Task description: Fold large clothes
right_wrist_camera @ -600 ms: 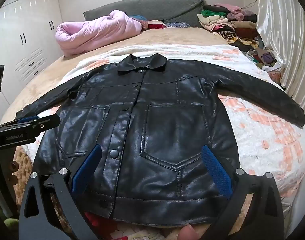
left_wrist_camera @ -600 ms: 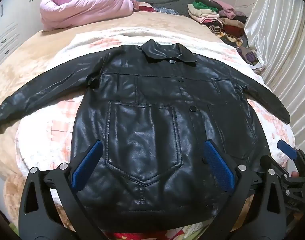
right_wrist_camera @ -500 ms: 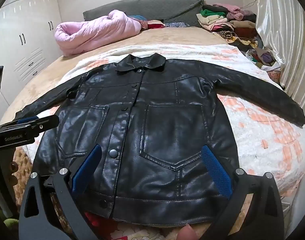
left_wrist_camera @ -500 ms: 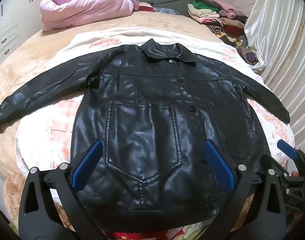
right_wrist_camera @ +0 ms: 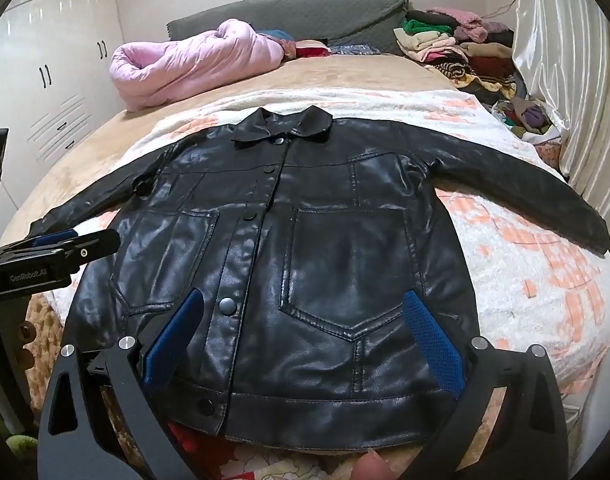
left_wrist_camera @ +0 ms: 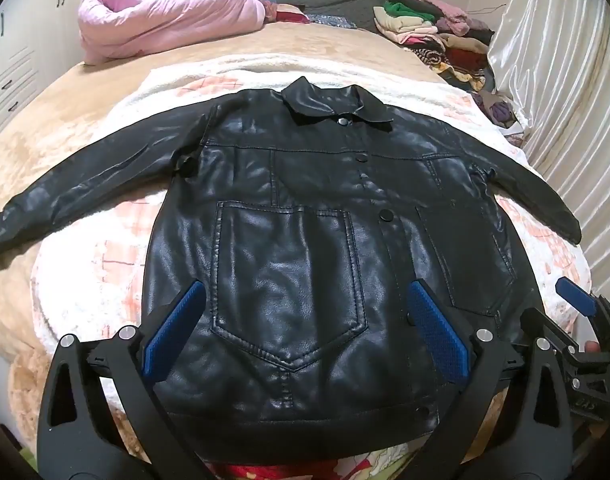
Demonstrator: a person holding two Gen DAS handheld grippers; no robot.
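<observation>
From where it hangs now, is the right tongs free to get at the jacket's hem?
Probably yes. The right tongs stand wide open, empty, angled down over the black jacket, whose hem lies flat and uncovered just below them. Nothing lies between; the left tongs sit off to the side.

Left gripper (left_wrist_camera: 305, 332): black plastic frame, two arched finger arms with triangular cut-outs, round silver screws at pivots. Fingers (left_wrist_camera: 173, 330) faced with blue textured pads. Right gripper (right_wrist_camera: 303, 338): same build, black arms, silver screws, blue mesh-patterned pads (right_wrist_camera: 433, 340). Seen side-on from right wrist view, left unit's body carries white lettering, partly legible, and small screw head. Fingertip (right_wrist_camera: 369, 468) of person visible at bottom edge.
</observation>
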